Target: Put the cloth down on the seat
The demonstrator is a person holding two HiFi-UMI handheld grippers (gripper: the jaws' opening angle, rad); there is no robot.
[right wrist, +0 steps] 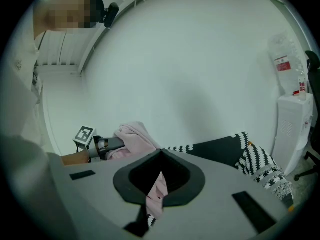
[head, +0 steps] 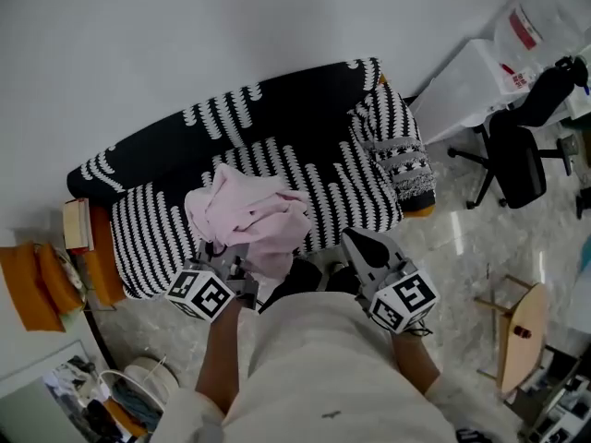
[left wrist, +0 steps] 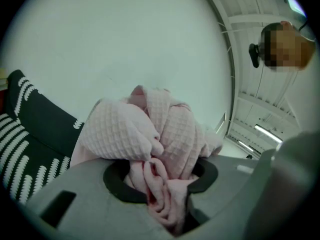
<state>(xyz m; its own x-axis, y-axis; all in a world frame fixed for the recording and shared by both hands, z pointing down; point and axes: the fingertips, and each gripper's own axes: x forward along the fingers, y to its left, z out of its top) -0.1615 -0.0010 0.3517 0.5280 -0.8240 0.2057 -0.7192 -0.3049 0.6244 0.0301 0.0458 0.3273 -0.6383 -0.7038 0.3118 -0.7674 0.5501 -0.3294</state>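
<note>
My L gripper (left wrist: 165, 189) is clamping a thick bunch of the pink cloth (left wrist: 145, 129) btw its jaws, the rest billowing up over them, above the front of the striped sofa seat (head: 342, 192); can't tell if it's touching. My R gripper (right wrist: 159, 156) is hovering nearby, jaws nearly together, w/ a thin pink sliver showing in the slit.

Sofa (head: 157, 238) runs across mid-frame, its backrest toward the wall at the top. Cloth (head: 247, 215) is heaped over the front middle of the seat, its near end between the jaws of the left gripper (head: 235, 270). Right gripper (head: 355, 245) sits just right of it (a strip of cloth in its jaws too). Cushion (head: 397, 150) lies on the sofa's right end, books (head: 77, 224) are stacked at its left end, and an office chair (head: 517, 160) stands in the upper right of the frame.
</note>
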